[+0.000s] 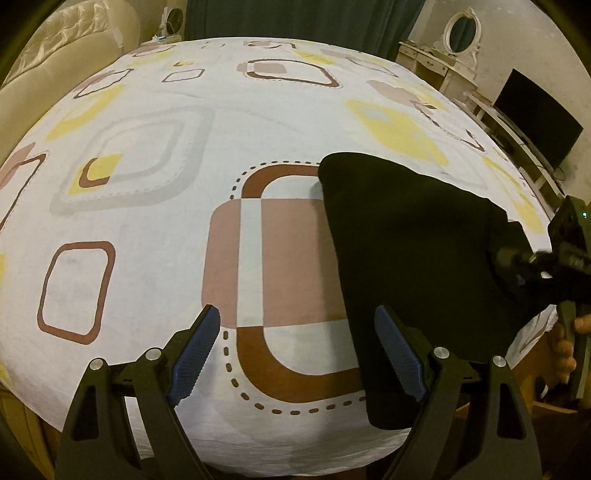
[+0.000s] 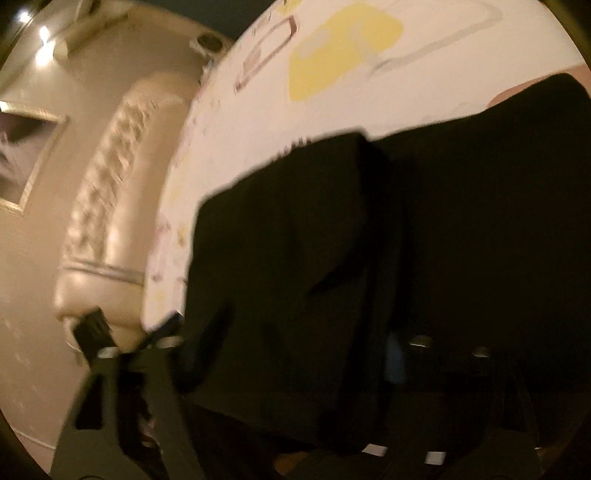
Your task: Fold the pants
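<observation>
Black pants [image 1: 410,251] lie folded on the patterned bedsheet [image 1: 166,206] at the right, one end hanging over the near edge. My left gripper [image 1: 295,350] is open and empty, hovering over the sheet just left of the pants. My right gripper [image 1: 517,262] reaches into the pants' right side at the bed edge. In the blurred right wrist view the black fabric [image 2: 303,280] fills the space between the fingers [image 2: 166,332], which stand apart with cloth draped over them; I cannot tell whether they pinch it.
A padded cream headboard [image 1: 62,55] bounds the bed's far left. A white dresser with an oval mirror [image 1: 461,33] and a dark screen [image 1: 535,122] stand beyond the right edge. Dark curtains [image 1: 295,18] hang behind.
</observation>
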`<action>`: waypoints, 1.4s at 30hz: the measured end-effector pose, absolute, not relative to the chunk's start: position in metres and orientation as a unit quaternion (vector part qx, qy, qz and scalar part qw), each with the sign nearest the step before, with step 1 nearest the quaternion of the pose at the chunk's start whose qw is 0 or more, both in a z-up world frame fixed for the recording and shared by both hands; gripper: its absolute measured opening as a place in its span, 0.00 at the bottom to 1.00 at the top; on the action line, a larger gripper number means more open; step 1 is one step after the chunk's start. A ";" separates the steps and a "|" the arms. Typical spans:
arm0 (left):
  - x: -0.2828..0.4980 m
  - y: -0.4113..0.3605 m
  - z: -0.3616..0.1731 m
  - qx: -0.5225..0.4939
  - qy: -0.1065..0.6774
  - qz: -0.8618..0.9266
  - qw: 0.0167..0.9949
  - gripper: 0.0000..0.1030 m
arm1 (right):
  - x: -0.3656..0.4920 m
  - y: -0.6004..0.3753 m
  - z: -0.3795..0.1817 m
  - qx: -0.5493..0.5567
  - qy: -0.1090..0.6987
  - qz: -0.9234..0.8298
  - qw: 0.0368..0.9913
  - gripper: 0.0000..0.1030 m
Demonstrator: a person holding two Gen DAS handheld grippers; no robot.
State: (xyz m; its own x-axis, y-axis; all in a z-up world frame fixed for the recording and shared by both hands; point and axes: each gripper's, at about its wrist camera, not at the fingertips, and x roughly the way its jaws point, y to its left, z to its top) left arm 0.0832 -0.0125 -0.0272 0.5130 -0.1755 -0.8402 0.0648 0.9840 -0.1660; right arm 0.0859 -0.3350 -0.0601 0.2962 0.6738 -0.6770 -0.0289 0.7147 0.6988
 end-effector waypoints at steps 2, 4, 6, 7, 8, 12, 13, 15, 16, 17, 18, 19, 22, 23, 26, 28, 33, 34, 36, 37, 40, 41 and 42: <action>0.083 -0.011 -0.028 -0.056 0.490 -0.067 0.867 0.82 | 0.085 -0.332 -0.063 0.289 0.554 0.230 0.746 0.25; 0.083 -0.010 -0.029 -0.060 0.491 -0.066 0.866 0.82 | 0.080 -0.332 -0.058 0.276 0.554 0.229 0.751 0.14; 0.083 -0.010 -0.029 -0.062 0.492 -0.065 0.866 0.82 | 0.074 -0.331 -0.044 0.257 0.544 0.230 0.765 0.13; 0.082 -0.010 -0.029 -0.062 0.493 -0.065 0.865 0.82 | 0.069 -0.330 -0.035 0.246 0.535 0.232 0.774 0.13; 0.082 -0.010 -0.030 -0.061 0.494 -0.064 0.865 0.82 | 0.065 -0.331 -0.024 0.239 0.524 0.237 0.783 0.12; 0.081 -0.012 -0.031 -0.058 0.497 -0.067 0.863 0.82 | 0.054 -0.340 0.017 0.221 0.486 0.239 0.811 0.12; 0.080 -0.014 -0.031 -0.056 0.497 -0.069 0.863 0.82 | 0.052 -0.345 0.025 0.217 0.480 0.235 0.817 0.12; 0.079 -0.017 -0.030 -0.052 0.495 -0.073 0.864 0.82 | 0.051 -0.354 0.036 0.211 0.472 0.229 0.825 0.12; 0.078 -0.018 -0.030 -0.050 0.495 -0.075 0.864 0.82 | 0.050 -0.362 0.042 0.208 0.467 0.222 0.830 0.12; 0.077 -0.020 -0.029 -0.048 0.493 -0.077 0.865 0.82 | 0.049 -0.368 0.045 0.207 0.467 0.218 0.832 0.12; 0.077 -0.022 -0.028 -0.047 0.493 -0.079 0.865 0.82 | 0.049 -0.373 0.047 0.205 0.467 0.212 0.834 0.12; 0.076 -0.023 -0.028 -0.046 0.492 -0.081 0.866 0.82 | 0.050 -0.379 0.049 0.198 0.467 0.201 0.838 0.12; 0.074 -0.028 -0.027 -0.043 0.490 -0.087 0.866 0.82 | 0.054 -0.400 0.045 0.198 0.475 0.178 0.839 0.12; 0.074 -0.029 -0.027 -0.043 0.491 -0.088 0.866 0.82 | 0.054 -0.407 0.040 0.199 0.480 0.170 0.837 0.12; 0.073 -0.032 -0.028 -0.042 0.493 -0.092 0.864 0.82 | 0.058 -0.418 0.022 0.202 0.492 0.154 0.833 0.12; 0.073 -0.034 -0.030 -0.040 0.494 -0.093 0.863 0.82 | 0.058 -0.426 0.008 0.204 0.499 0.145 0.830 0.12; 0.073 -0.038 -0.031 -0.042 0.497 -0.098 0.861 0.82 | 0.060 -0.434 -0.020 0.206 0.515 0.124 0.823 0.12; 0.073 -0.038 -0.031 -0.041 0.497 -0.098 0.861 0.82 | 0.061 -0.435 -0.025 0.211 0.515 0.122 0.821 0.12; 0.072 -0.040 -0.031 -0.039 0.497 -0.099 0.861 0.82 | 0.062 -0.439 -0.033 0.222 0.515 0.123 0.818 0.12; 0.072 -0.040 -0.031 -0.040 0.497 -0.101 0.861 0.82 | 0.063 -0.442 -0.036 0.229 0.514 0.125 0.817 0.12; 0.072 -0.042 -0.033 -0.040 0.499 -0.103 0.859 0.82 | 0.062 -0.445 -0.038 0.246 0.512 0.130 0.813 0.13; 0.071 -0.042 -0.033 -0.041 0.500 -0.104 0.859 0.82 | 0.063 -0.447 -0.038 0.251 0.513 0.132 0.810 0.13; 0.072 -0.042 -0.034 -0.041 0.501 -0.104 0.858 0.82 | 0.062 -0.450 -0.039 0.257 0.513 0.132 0.809 0.13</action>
State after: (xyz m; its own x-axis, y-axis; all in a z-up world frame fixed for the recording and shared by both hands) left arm 0.0719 -0.0423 -0.0339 0.4760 -0.2197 -0.8516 0.1367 0.9750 -0.1752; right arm 0.0623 -0.4499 -0.0391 0.4396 0.4762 -0.7616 0.0499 0.8336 0.5501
